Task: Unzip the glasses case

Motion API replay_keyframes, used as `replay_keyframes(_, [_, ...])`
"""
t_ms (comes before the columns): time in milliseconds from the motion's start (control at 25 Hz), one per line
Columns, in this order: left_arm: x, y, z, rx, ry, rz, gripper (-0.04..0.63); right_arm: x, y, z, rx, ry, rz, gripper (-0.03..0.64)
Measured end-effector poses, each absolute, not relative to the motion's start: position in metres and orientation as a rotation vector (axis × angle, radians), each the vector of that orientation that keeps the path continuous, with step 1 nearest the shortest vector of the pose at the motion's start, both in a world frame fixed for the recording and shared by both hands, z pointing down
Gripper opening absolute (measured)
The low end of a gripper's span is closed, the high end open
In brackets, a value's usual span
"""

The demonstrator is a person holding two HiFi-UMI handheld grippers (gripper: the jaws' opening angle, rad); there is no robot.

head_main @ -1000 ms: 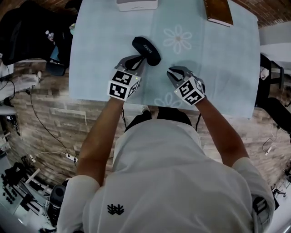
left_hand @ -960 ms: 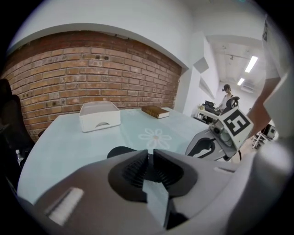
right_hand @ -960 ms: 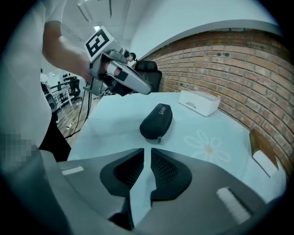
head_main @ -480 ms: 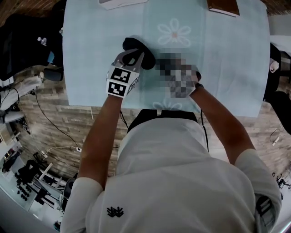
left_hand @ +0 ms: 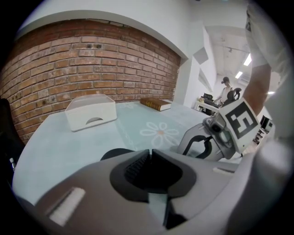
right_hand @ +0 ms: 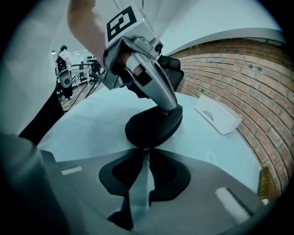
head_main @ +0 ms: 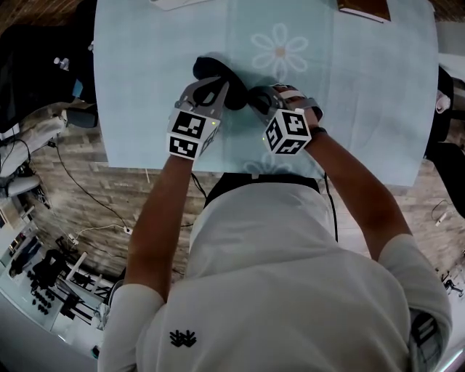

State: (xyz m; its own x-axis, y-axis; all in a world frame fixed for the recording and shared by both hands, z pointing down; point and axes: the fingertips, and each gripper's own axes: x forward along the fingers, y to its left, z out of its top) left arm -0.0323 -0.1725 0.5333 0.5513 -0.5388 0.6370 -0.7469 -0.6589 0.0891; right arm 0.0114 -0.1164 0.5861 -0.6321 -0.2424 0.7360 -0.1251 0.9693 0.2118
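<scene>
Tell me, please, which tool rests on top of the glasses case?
The left tool: its tip sits atop the glasses case, whereas the right tool pinches its end.

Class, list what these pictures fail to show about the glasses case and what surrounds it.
- How far the glasses case is unzipped: head view, partly covered by the left claw and the right claw.
- What the right claw's tips pinch: right gripper view, too small.
- Book: head view, cut by the top edge.
</scene>
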Motion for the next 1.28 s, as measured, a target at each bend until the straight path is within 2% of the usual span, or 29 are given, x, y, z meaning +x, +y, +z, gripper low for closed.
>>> replay_keyframes(200, [-0.0359,-0.171,0.5339,2.439,-1.054,0.827,0.063,0.0113,-0.115,0.585,0.273,-2.263,-0.149,0.027])
replay_keyframes(1280, [-0.0406,-0.1735,0.5348,2.425,-1.066,0.716,0.055,0.0178,-0.1246,0.5797,0.295,-2.251,-0.13,0.018])
